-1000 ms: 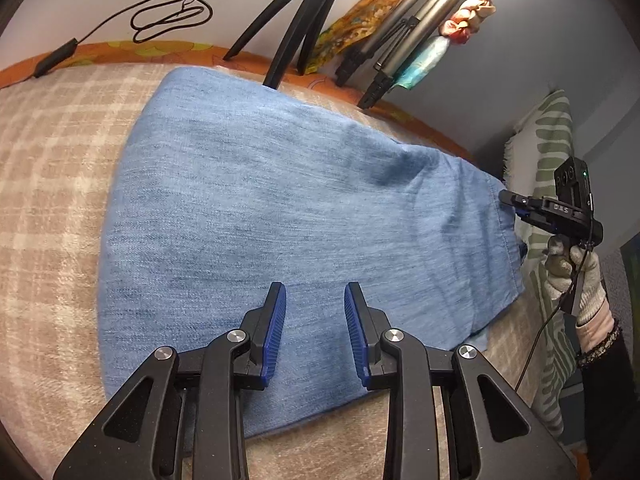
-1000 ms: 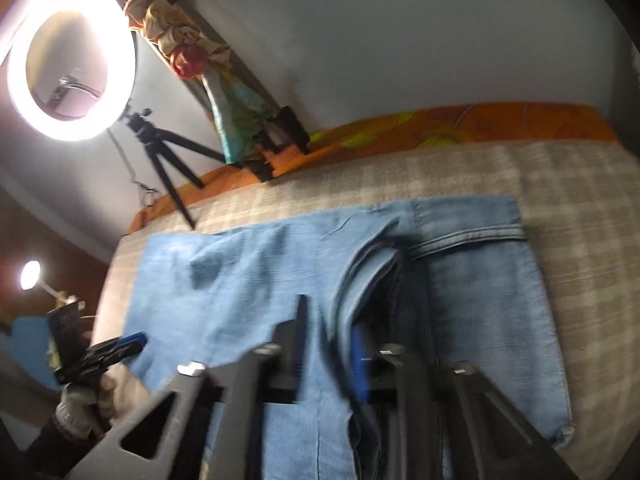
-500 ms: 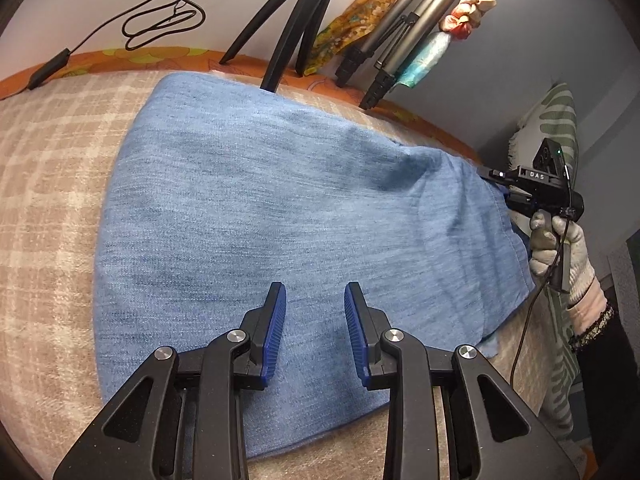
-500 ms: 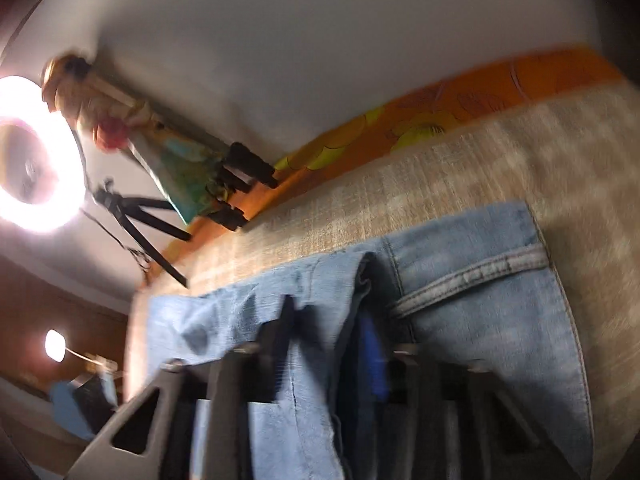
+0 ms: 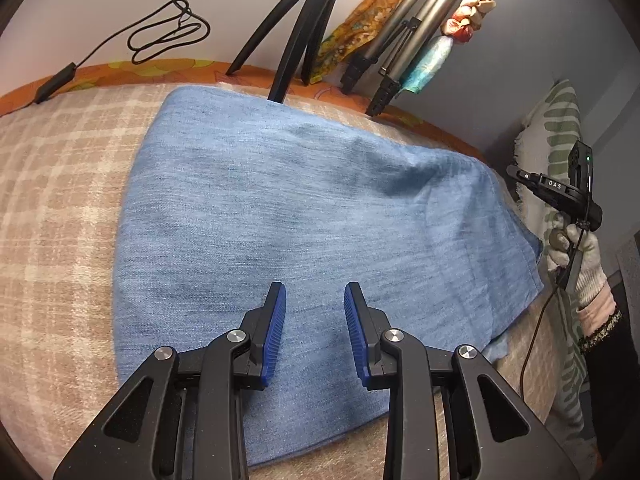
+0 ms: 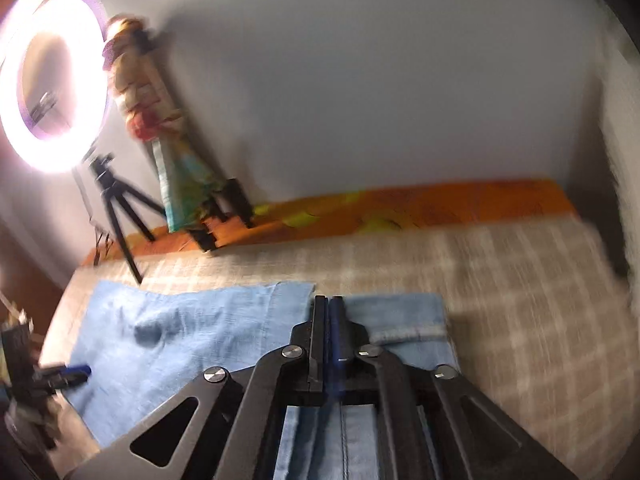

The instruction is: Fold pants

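Blue denim pants (image 5: 280,200) lie flat on the plaid bed cover (image 5: 60,200). My left gripper (image 5: 315,288) hovers open over their near end, nothing between its blue pads. At the far right end a gloved hand holds my right gripper (image 5: 514,171) by the pants' corner. In the right wrist view, which is motion-blurred, the right gripper (image 6: 329,301) has its jaws closing, nearly together, on a fold of the pants (image 6: 180,328) beside the waistband (image 6: 404,334). The left gripper (image 6: 78,370) shows at the far left of that view.
Black tripod legs (image 5: 292,40) and a grey stand (image 5: 400,52) draped with cloth rise at the back edge against the wall. A ring light (image 6: 52,80) glows there. A black cable (image 5: 168,32) hangs on the wall. A leaf-print pillow (image 5: 560,128) lies at the right.
The right gripper's jaws have closed from well apart onto the denim fold, and its view has tilted up towards the wall. The left gripper has stayed put, still open.
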Motion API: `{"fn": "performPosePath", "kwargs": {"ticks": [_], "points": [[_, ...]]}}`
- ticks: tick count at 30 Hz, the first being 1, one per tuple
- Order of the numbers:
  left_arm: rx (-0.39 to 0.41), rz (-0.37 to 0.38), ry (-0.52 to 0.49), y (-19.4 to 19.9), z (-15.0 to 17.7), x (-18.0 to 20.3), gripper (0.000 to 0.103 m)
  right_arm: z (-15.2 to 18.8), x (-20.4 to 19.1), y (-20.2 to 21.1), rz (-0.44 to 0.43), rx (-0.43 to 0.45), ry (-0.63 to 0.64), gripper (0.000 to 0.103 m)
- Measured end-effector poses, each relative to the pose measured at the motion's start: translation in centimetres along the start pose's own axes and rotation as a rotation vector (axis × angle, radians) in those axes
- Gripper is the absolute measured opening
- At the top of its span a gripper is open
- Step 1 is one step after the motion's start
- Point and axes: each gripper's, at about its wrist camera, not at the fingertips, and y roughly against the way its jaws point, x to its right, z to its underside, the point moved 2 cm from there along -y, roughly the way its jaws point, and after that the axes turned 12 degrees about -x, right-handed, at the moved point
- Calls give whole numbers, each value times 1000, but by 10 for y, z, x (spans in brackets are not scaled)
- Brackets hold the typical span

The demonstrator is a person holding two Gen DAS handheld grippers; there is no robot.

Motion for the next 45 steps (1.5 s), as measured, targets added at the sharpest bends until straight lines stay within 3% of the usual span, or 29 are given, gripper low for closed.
{"fn": "performPosePath", "kwargs": {"ticks": [1, 2, 8, 14, 19, 20, 22, 24, 27, 29, 34, 35, 39, 40, 45], "points": [[0, 1, 2, 0, 0, 0, 28, 3, 7, 2, -40, -13, -34, 28], [-1, 5, 6, 1, -1, -1, 28, 7, 13, 4, -77, -23, -58, 33], [-7, 28, 17, -1, -1, 0, 28, 44, 22, 6, -266, -79, -126, 50], [-9, 22, 0, -2, 2, 7, 28, 36, 26, -13, -366, -79, -197, 59], [-1, 15, 5, -1, -1, 7, 28, 11, 6, -35, -323, -101, -173, 57], [-2, 15, 4, -2, -1, 7, 28, 8, 2, -37, -305, -103, -161, 51], [-8, 12, 1, -4, 0, 7, 28, 2, -14, -40, -217, -101, -107, 19], [-10, 6, -6, -4, 0, 7, 28, 1, -36, -29, -154, -54, -3, 9], [6, -10, -20, 0, -1, 7, 28, 11, -77, 10, -46, 113, 230, 6], [15, -20, -25, 1, -1, 6, 28, 14, -80, 9, 69, 125, 282, 6], [4, -22, -23, -1, 0, 4, 28, 13, -53, -37, 92, -29, 177, 5], [5, -24, -27, 0, 0, 5, 28, 13, -51, -40, 70, -45, 157, 7], [10, -27, -32, 3, 1, 5, 28, 16, -21, -32, -138, -79, -22, 38], [10, -24, -27, 3, 0, 4, 28, 19, -16, -27, -180, -76, -46, 40], [14, -14, -25, 6, 0, 6, 28, 42, -7, -27, -165, -158, -61, 49]]}}
